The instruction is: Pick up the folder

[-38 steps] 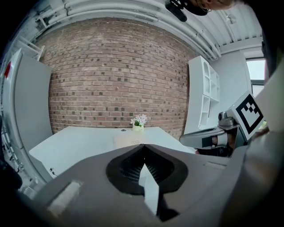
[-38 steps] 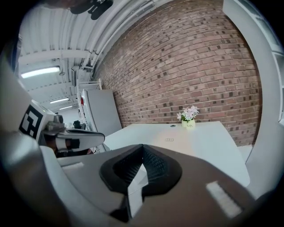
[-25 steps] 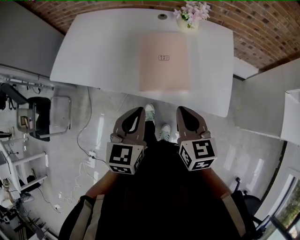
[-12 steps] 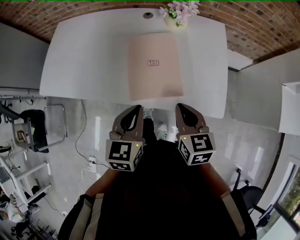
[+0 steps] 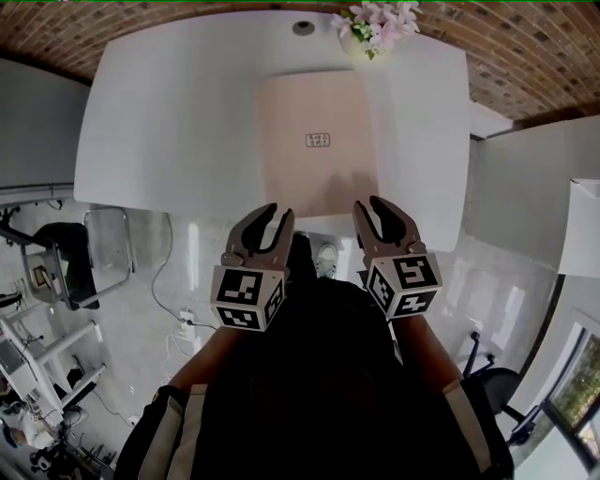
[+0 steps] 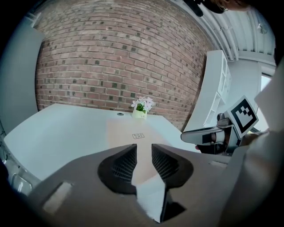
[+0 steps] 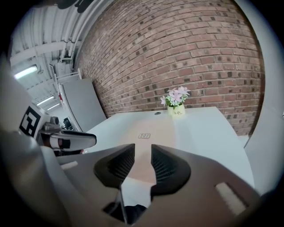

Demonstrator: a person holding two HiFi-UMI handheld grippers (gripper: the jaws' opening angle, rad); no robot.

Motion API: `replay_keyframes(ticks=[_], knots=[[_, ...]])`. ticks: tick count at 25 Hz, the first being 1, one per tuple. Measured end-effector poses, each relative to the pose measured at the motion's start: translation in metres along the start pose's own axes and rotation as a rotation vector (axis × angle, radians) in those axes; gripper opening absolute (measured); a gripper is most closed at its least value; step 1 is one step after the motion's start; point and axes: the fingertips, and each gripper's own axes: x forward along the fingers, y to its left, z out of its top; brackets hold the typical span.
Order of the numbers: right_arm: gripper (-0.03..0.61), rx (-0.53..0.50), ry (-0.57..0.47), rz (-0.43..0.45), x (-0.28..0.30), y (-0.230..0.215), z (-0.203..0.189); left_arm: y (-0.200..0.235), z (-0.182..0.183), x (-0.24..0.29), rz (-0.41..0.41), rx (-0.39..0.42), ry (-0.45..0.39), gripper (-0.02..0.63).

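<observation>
A pale pink folder [image 5: 317, 145] with a small label lies flat on the white table [image 5: 159, 122], reaching to its near edge. My left gripper [image 5: 265, 223] and right gripper [image 5: 382, 214] hover side by side just short of that edge, one at each near corner of the folder, touching nothing. Both sets of jaws are opening, a narrow gap showing with nothing between them. In the left gripper view the folder [image 6: 133, 133] lies ahead beyond the left gripper [image 6: 144, 153]. The right gripper view shows the folder [image 7: 148, 133] past the right gripper [image 7: 143, 153].
A small pot of pink flowers [image 5: 370, 28] stands at the table's far edge beside a cable hole [image 5: 303, 28], with a brick wall behind. A chair [image 5: 103, 248] sits on the floor at the left. White cabinets [image 5: 525, 187] stand at the right.
Both grippers have moved forward and down to the table's near edge. Their jaws, shut before, now stand slightly parted.
</observation>
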Motion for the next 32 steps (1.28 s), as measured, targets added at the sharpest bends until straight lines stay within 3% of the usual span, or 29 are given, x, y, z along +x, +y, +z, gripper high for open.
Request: replay_keyframes(ticks=[7,20,32], knots=[[0.186,0.046,0.072,-0.035,0.033,-0.026,-0.008,0.03,-0.011,0.03,0.001,-0.059,0.076,0.185],[0.302,0.119,0.182,-0.02,0.077,-0.057,-0.024,0.063,-0.038,0.078,-0.02,-0.125,0.2,0.275],[0.379,0.234,0.226,0.059,0.103,-0.065,-0.03,0.079,-0.049,0.099,-0.021,-0.189,0.249,0.33]])
